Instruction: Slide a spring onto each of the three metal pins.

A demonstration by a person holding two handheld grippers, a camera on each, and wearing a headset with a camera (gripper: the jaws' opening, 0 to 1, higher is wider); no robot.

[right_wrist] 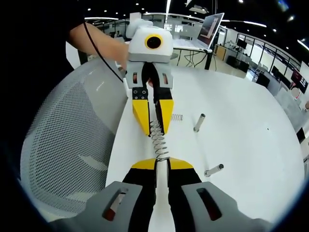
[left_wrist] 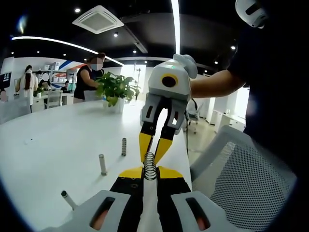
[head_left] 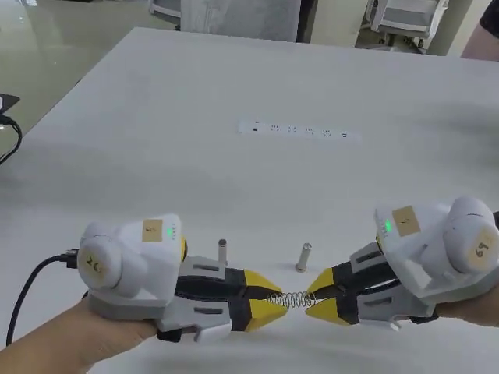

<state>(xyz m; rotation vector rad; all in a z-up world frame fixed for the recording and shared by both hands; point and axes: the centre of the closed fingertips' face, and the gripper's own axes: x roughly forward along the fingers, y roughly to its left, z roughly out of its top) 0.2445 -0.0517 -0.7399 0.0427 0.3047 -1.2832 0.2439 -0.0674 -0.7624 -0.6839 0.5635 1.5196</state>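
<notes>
Left gripper [head_left: 279,301] and right gripper [head_left: 312,299] sit nearest, tips facing. Each has its jaws pressed together on one end of a small silver wire coil spring [head_left: 293,298], low over the white table [head_left: 234,179]. Short grey metal pins stand upright just behind: left pin [head_left: 222,253], right pin [head_left: 304,257]. Spring likely light, bendy and apt to flick away. Best pinched across the coils near one end, with the other end's bore open.

This is an open-plan office. A long white table [head_left: 312,93] has a socket strip [head_left: 299,130] set into its middle, and a mesh-backed office chair [right_wrist: 67,135] stands at its edge. The dark ceiling carries a cassette air conditioner [left_wrist: 99,19] and linear lights [left_wrist: 175,19]. Farther off are a potted plant [left_wrist: 115,89], a laptop [right_wrist: 208,30] and a standing person [left_wrist: 91,79].
</notes>
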